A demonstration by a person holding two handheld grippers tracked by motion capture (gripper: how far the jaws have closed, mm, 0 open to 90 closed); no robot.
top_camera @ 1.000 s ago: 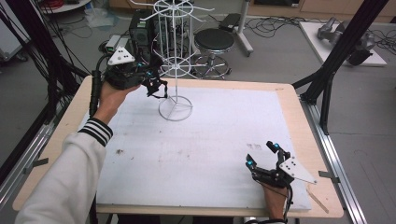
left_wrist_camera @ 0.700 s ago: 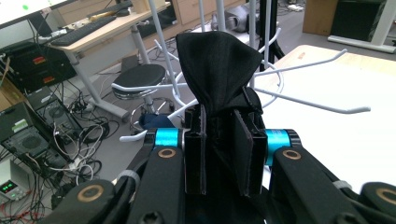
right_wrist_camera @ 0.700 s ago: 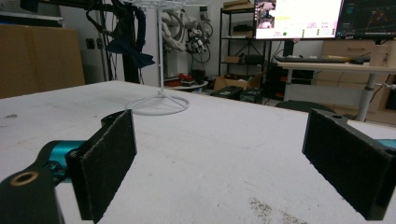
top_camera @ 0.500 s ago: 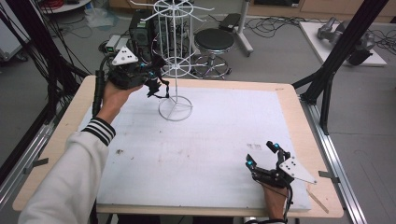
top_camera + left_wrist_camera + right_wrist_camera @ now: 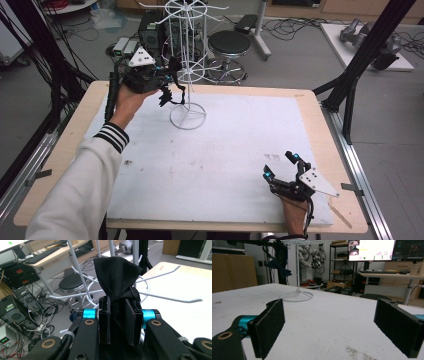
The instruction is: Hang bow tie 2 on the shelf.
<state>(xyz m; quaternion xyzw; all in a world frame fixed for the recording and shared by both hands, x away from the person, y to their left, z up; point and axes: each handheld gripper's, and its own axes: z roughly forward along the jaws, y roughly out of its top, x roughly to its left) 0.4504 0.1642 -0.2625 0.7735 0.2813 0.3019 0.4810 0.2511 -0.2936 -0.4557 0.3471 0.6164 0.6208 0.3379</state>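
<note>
Your left gripper (image 5: 117, 322) is clamped on one piece of black cloth (image 5: 116, 277). In the left gripper view the cloth rises from between the jaws at frame centre as a matte, folded, creased bunch that widens above the pads. In the high view your left gripper (image 5: 167, 82) is at the upper left of the frame, with the black cloth (image 5: 165, 96) hanging just beside the pole of one white wire rack (image 5: 187, 65). The rack has a round wire base and several thin arms. It stands on the white desk (image 5: 225, 150), whose wooden edge shows around the white surface. Your right gripper (image 5: 281, 166) rests at the lower right, well apart from the rack, jaws wide apart with nothing between them.
</note>
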